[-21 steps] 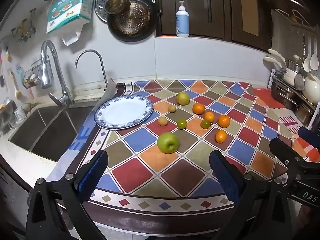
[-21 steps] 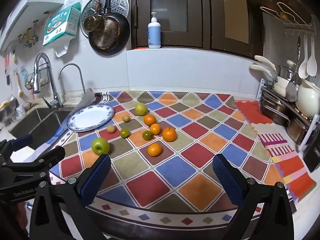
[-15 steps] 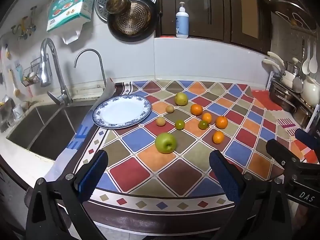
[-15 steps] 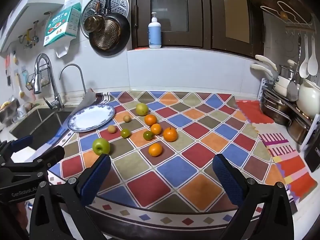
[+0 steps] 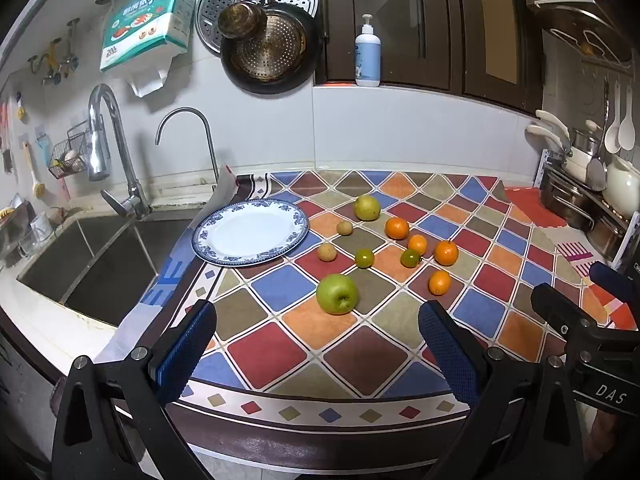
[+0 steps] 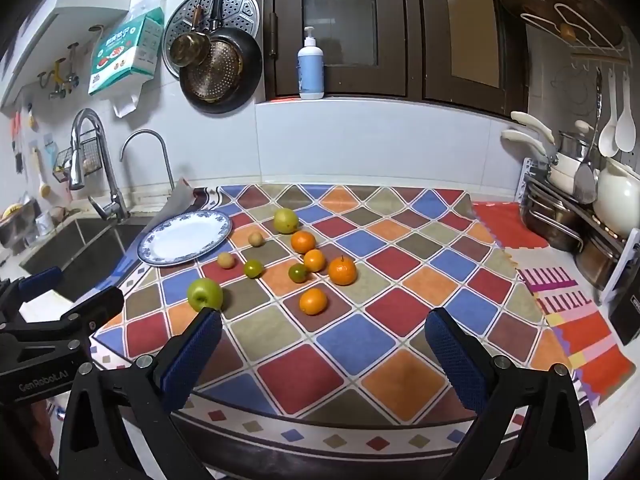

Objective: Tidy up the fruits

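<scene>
Nudging both grippers closer to the counter, you kept the left gripper and right gripper spread wide, empty; the green apple lay nearest, right of the bare plate.

A home kitchen. A steel sink with curved chrome tap. Above it hang a black frying pan and perforated steamer tray.

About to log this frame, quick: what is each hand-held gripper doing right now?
Left hand-held gripper: open, holding nothing.
Right hand-held gripper: open, holding nothing.
</scene>
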Tool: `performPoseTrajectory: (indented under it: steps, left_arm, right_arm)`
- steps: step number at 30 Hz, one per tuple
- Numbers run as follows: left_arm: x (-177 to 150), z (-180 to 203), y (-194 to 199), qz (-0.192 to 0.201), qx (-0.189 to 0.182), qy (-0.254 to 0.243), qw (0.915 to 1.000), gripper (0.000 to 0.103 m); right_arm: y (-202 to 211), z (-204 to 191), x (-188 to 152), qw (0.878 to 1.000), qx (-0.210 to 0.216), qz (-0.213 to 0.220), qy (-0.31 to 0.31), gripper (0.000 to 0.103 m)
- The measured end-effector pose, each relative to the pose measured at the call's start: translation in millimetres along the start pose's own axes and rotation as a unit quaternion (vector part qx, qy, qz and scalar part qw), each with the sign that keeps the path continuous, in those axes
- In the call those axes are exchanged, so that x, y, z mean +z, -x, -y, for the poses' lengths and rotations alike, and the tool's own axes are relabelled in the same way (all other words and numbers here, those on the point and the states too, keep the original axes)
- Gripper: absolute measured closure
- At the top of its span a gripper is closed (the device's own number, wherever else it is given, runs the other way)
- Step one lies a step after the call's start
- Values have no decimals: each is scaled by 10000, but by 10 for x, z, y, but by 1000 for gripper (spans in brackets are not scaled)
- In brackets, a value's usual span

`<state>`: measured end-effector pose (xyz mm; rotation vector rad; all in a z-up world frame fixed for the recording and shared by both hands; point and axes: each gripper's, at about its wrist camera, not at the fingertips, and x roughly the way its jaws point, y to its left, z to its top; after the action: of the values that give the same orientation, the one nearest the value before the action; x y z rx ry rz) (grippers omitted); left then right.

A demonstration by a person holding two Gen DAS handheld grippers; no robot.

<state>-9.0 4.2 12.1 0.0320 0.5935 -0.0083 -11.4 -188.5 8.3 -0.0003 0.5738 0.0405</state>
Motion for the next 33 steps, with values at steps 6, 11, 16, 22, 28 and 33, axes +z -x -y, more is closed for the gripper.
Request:
performPoseTrajectory:
  steps: [6,11,16,22,28,33]
  left_arm:
    - [3,-10,11,26,14,3,10000,0]
    - [3,-19,22,45,27,15,10000,0]
    - [14,-30,23,47,42,26,10000,0]
    - [8,-33,24,59,46,22,10000,0]
    - [28,-30,6,27,50,5,10000,0]
    - [32,-27,-1,26,50,2,10000,0]
  right_arm:
    - [6,1,-1,10000,-11,17,9,1]
    - [-2,-3,-3,10000,3,22,13,1]
    - [19,-39,27,10000,10,34,29,1]
    - [14,-41,21,10000,8,40,30,1]
    - [12,-39,20,10000,8,38,25,1]
    - [10,-46,29,10000,9,38,32,1]
